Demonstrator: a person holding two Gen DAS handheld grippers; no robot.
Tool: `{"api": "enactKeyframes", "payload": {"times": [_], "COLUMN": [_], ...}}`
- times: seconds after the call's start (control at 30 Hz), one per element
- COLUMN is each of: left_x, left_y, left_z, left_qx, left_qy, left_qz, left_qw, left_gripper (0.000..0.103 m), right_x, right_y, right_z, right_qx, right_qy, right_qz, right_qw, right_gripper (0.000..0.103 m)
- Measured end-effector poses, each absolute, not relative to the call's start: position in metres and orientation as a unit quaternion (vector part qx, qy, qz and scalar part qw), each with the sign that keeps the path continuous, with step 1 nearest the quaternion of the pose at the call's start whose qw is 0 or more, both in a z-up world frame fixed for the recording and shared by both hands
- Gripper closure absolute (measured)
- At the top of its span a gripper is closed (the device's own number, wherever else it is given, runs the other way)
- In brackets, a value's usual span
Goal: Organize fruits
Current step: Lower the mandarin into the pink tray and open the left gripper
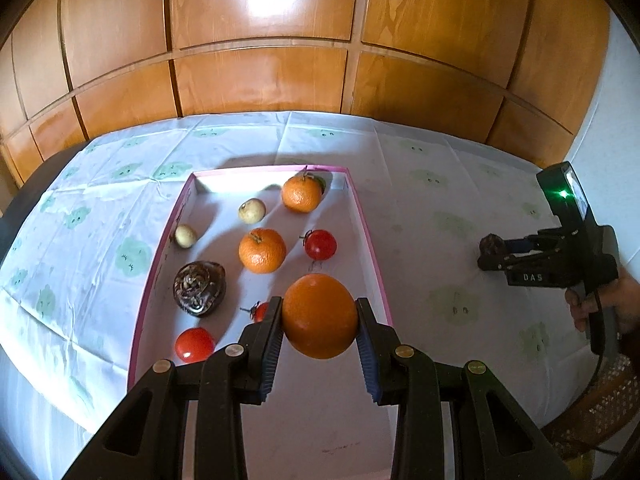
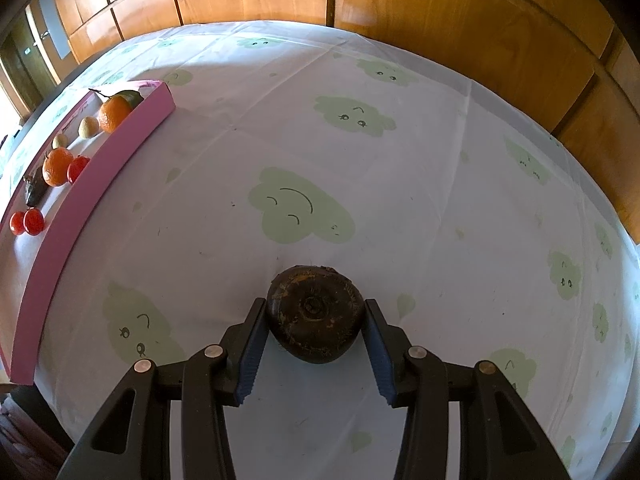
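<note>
**Fruit tray and two grippers on a cloud-print tablecloth**

Left wrist view, left to right:
- Pink-rimmed tray [image 1: 366, 216], white inside, lying on the tablecloth [image 1: 432, 184]. Contents: two small pale fruits [image 1: 252, 211] far left; a dark wrinkled fruit [image 1: 199, 288] near left; two stemmed tangerines [image 1: 262, 250] in the middle and far end; three red tomatoes [image 1: 320, 245], one partly hidden behind a finger.
- Left gripper [image 1: 319, 318]: jaws pinching a smooth orange [image 1: 319, 316] from both sides, held above the tray's near right part.
- Right gripper [image 1: 486, 258], seen from the side well right of the tray, a hand [image 1: 600, 304] on its handle and a green light on its body. This view alone shows the hand.

Right wrist view, left to right:
- The same tray at far left, its pink outer wall facing the camera.
- Right gripper [image 2: 315, 320]: blue pads set at either side of a dark round fruit [image 2: 315, 316] that rests on the tablecloth. A firm grip cannot be confirmed.

Surface and room:
- White cloth with pale green smiling clouds, creased, lightly marked.
- Glossy wood panelling [image 1: 260, 40] behind the table, with a bright reflection.
</note>
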State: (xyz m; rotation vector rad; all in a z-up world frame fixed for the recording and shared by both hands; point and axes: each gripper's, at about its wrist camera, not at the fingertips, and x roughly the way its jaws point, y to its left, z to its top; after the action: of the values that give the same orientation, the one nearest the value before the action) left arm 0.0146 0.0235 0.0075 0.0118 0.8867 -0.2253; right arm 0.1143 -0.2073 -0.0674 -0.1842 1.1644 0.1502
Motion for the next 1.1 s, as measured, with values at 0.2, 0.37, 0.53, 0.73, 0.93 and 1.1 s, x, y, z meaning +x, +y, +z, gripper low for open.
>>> {"api": "enactKeyframes", "payload": {"times": [0.2,0.37,0.53,0.73,0.93,1.1], "left_x": [0.004,-0.005,0.004,0.029,0.049,0.051], "left_y": [0.064,0.098,0.099,0.088,0.075,0.074], "left_z": [0.009,0.002,-0.015,-0.033,-0.044,-0.042], "left_qx": [-0.038,-0.064,-0.078,-0.074,-0.038,-0.02], "left_qy": [0.442,0.457,0.484,0.511,0.512,0.492], "left_qz": [-0.117,-0.102,-0.101,-0.101,-0.075,-0.055], "left_qw": [0.889,0.881,0.866,0.85,0.855,0.869], "left_gripper": [0.068,0.068,0.068,0.068,0.068,0.067], "right_x": [0.114,0.113,0.113,0.113,0.114,0.114], "right_y": [-0.206,-0.205,-0.205,-0.205,-0.204,-0.205], "right_z": [-0.067,-0.067,-0.067,-0.067,-0.067,-0.068], "right_qx": [-0.089,-0.091,-0.092,-0.09,-0.088,-0.086], "right_qy": [0.549,0.549,0.549,0.549,0.55,0.55], "right_qz": [0.072,0.07,0.07,0.069,0.067,0.067], "right_qw": [0.828,0.828,0.828,0.828,0.828,0.828], "right_gripper": [0.056,0.056,0.056,0.056,0.056,0.056]}}
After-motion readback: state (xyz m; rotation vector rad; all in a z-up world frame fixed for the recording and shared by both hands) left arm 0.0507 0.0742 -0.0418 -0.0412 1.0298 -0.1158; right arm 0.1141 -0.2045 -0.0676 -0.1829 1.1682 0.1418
